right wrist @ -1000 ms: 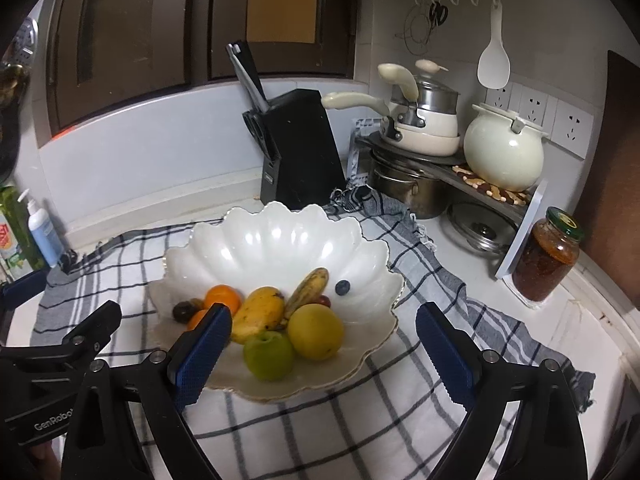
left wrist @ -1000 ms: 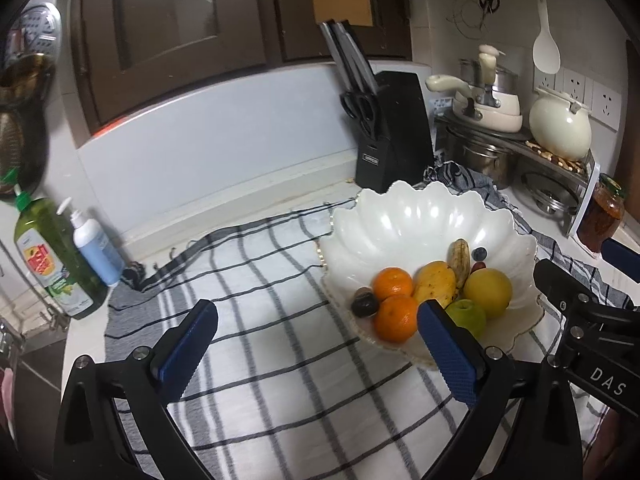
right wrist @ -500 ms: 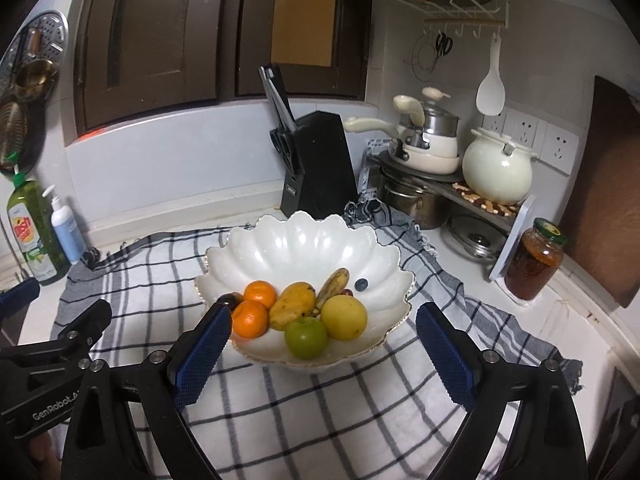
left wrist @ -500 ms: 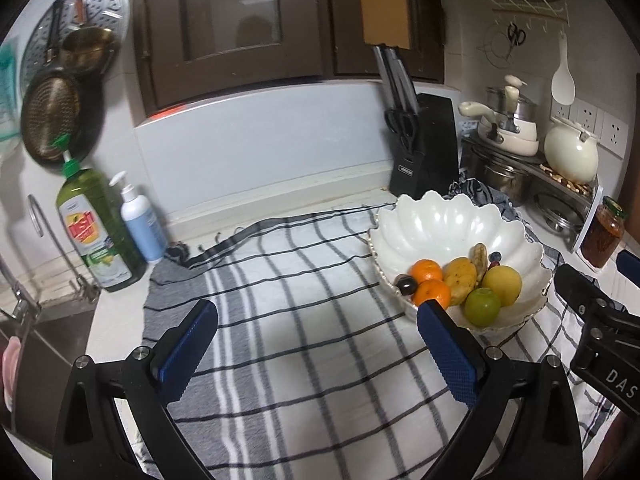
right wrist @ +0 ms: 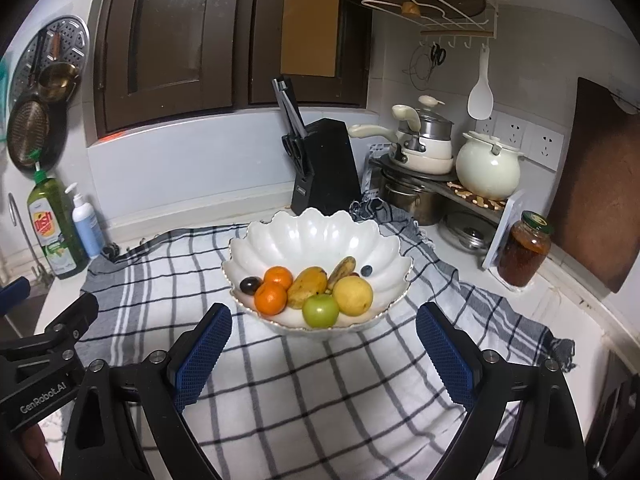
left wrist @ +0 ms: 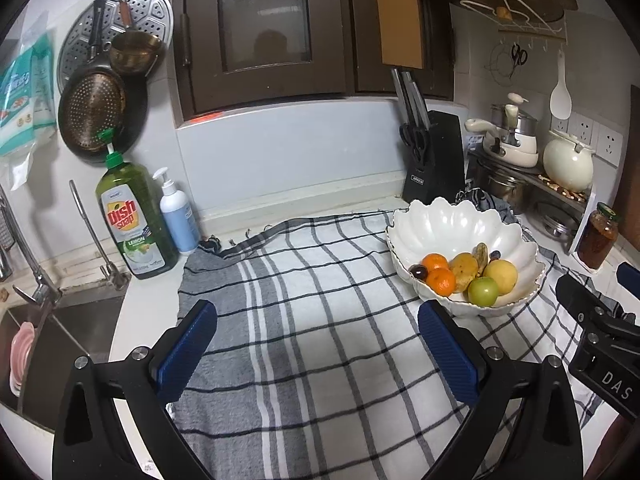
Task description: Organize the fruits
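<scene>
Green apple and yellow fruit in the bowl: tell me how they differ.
The green apple is smaller; the yellow fruit is clearly bigger. The apple lies nearest the bowl's front rim; the yellow fruit lies just behind and to its right. Both are round, whole and smooth, and they touch.

White scalloped bowl sits on a grey-and-white checked cloth.

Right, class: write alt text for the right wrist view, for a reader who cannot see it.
A white scalloped bowl holding oranges, a green apple and other fruit sits on a checked cloth on a kitchen counter. The open right gripper hovers in front of the bowl, empty.
</scene>
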The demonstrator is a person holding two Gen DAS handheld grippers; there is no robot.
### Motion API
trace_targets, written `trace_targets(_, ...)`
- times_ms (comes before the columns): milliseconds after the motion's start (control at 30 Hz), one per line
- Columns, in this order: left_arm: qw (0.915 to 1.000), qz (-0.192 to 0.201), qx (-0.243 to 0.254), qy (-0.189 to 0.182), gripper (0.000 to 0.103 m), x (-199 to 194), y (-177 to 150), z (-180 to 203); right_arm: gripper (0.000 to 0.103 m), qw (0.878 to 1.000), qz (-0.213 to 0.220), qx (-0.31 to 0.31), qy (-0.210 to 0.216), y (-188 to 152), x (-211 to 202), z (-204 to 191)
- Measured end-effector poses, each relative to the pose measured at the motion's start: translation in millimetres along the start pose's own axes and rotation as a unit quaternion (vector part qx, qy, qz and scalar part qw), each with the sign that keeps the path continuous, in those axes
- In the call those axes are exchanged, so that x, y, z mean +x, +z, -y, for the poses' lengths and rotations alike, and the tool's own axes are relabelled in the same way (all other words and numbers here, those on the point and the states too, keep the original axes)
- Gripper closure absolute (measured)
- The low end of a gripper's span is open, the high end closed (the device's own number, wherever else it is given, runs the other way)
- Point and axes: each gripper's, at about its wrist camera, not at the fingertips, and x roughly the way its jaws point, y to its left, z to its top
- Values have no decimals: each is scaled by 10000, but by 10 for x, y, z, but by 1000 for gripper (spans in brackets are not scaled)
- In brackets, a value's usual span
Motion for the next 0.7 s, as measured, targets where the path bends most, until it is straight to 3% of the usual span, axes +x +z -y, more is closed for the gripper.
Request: trace_targets(700,9998,174,-34,23,1,-355,-134,-20,9,9999,127,73,-29,-111,-310,54)
